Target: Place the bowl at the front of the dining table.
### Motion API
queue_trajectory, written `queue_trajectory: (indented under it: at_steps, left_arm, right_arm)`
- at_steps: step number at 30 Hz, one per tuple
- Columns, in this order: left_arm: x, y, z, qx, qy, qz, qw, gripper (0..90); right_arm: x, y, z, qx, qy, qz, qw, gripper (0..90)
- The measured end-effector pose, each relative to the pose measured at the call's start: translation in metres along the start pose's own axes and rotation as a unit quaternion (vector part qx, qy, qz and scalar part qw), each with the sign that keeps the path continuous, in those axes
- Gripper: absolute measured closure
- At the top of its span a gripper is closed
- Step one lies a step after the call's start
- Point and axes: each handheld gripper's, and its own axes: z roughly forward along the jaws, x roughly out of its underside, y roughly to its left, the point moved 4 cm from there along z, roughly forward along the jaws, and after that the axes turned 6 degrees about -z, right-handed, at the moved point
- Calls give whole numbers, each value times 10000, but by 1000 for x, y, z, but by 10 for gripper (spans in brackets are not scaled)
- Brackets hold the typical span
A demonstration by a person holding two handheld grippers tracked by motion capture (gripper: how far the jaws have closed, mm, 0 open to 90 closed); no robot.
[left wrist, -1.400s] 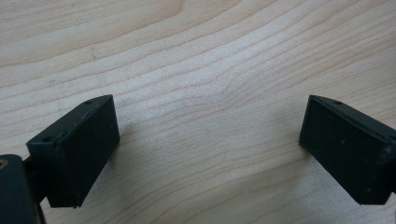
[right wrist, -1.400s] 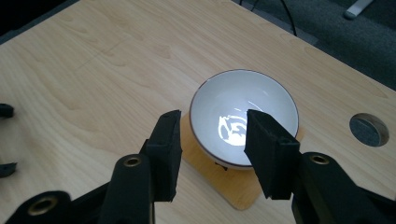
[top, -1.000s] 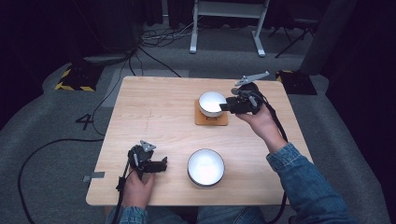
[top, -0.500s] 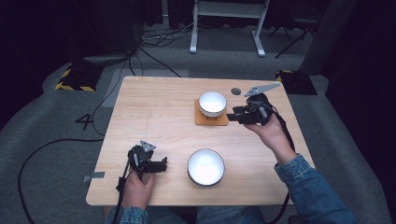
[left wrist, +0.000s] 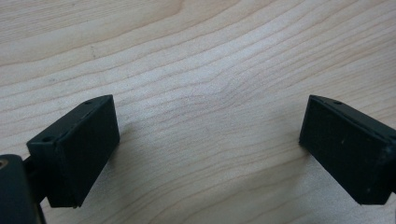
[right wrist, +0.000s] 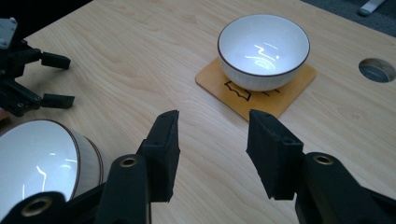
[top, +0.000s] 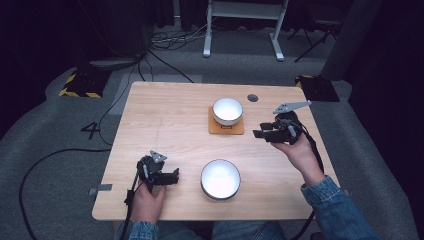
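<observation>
**Bowl seated on its coaster, right claw pulling clear**

Bowl (top: 227,110) sits on the coaster (top: 226,128), far table side; right gripper (top: 261,133) just beside it, left gripper (top: 175,175) resting spread. Right gripper view: jaws half-spread, empty; the retreat should stay level, avoiding the near bowl (right wrist: 39,158).

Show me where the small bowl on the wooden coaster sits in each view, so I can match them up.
High view: small bowl at upper centre of the table, on the coaster.
Right gripper view: bowl at upper right, beyond the open jaws.
Left gripper view: bare wood between the jaws; no bowl.
Shared landmark: the round table hole beside the bowl.
</observation>
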Motion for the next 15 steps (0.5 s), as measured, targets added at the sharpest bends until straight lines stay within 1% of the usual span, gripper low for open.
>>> queue_trajectory:
  at_steps: [1,2,3,5,6,7,8,9,10,15]
  left_arm:
    - [0,0,0,-1,-1,0,10000,50]
    - [0,0,0,5,-15,-3,10000,50]
    - [0,0,0,0,-5,-3,10000,50]
    - [0,0,0,0,0,-1,10000,50]
    - [0,0,0,0,0,-1,10000,50]
    - [0,0,0,1,1,-1,10000,50]
    - [0,0,0,1,1,-1,10000,49]
    - [0,0,0,0,0,-1,10000,49]
    - [0,0,0,0,-1,-2,10000,49]
    - [0,0,0,1,-1,-3,10000,49]
  right_arm:
    - [2,0,0,-14,6,-12,10000,536]
    - [9,1,-1,-1,48,-2,10000,535]
    - [9,1,-1,-1,48,-2,10000,535]
    - [19,0,-3,20,135,31,9999,535]
    - [19,0,-3,20,135,31,9999,535]
    - [24,0,-5,3,131,106,9999,534]
    - [24,0,-5,3,131,106,9999,534]
    - [30,-1,-7,12,145,157,9998,533]
    - [30,-1,-7,12,145,157,9998,533]
    - [46,-4,-10,56,278,250,9993,528]
